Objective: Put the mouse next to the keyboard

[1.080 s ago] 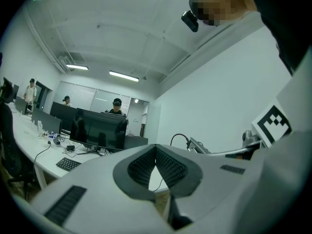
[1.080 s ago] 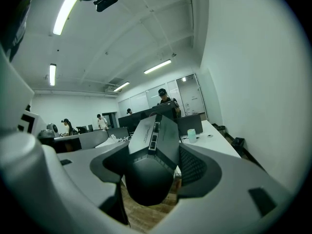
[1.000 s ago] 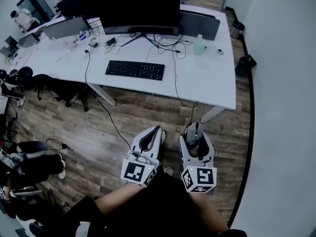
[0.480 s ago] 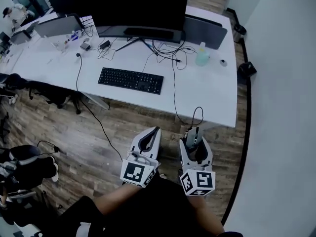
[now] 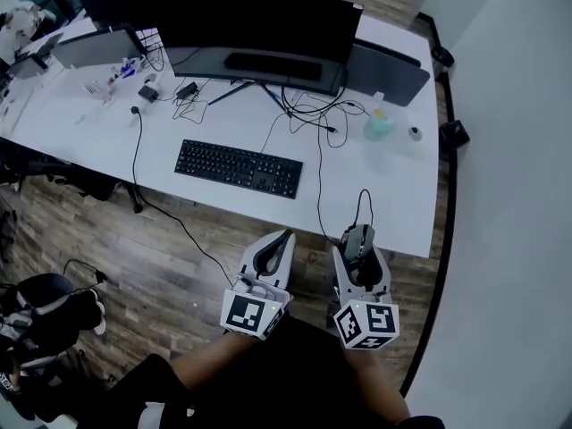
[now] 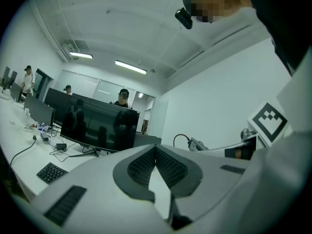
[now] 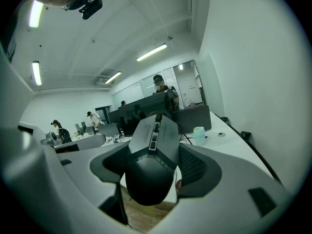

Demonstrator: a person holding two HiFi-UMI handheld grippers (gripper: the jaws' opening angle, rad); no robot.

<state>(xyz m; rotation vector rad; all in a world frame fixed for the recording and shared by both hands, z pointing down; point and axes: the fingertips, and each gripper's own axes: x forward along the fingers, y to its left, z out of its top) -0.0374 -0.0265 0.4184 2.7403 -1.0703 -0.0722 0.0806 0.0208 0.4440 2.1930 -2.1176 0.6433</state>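
A black wired mouse (image 5: 357, 242) (image 7: 152, 160) sits between the jaws of my right gripper (image 5: 358, 256) (image 7: 151, 172), which is shut on it just off the near edge of the white desk (image 5: 393, 195). Its cable loops up onto the desk. The black keyboard (image 5: 239, 168) lies on the desk, up and to the left of the mouse, in front of the wide dark monitor (image 5: 255, 25). My left gripper (image 5: 273, 256) (image 6: 157, 179) hovers over the wooden floor beside the right one, shut with nothing between its pads.
A translucent bottle (image 5: 378, 125) and a small round object (image 5: 415, 133) stand at the desk's right end. Cables (image 5: 308, 105) tangle behind the keyboard. A second desk with monitors (image 5: 94, 47) is at the left. Office chairs (image 5: 40, 298) stand on the floor at the left.
The view has moved closer to the desk. My right gripper with the mouse has come forward to the desk's near edge. The left gripper has kept its place beside it.
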